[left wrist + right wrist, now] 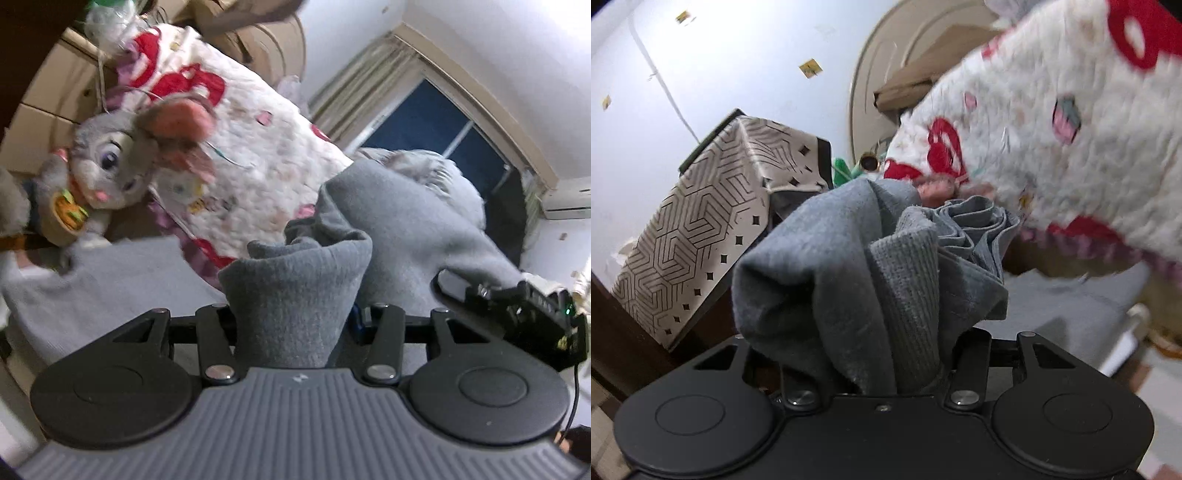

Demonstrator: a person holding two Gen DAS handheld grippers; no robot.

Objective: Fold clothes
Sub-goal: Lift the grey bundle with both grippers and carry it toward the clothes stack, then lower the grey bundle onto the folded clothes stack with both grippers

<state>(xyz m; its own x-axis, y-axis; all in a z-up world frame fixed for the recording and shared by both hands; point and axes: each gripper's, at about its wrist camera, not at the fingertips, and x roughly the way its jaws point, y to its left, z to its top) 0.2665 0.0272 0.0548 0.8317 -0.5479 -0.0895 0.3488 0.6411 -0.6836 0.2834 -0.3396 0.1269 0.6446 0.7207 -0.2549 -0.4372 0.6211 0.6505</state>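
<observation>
Left gripper: clamped on a ribbed edge of the grey garment, bunched straight ahead of the jaws and trailing away far and right toward the right gripper. Right gripper: likewise closed on a gathered wad of the same garment, cloth piled over the fingers. Beyond: white patterned blanket, plush rabbit far left, grey sheet beneath.

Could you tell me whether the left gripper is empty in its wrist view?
No: the left gripper has a bunched fold of the grey garment pinched between its jaws, rising straight out of them.
</observation>
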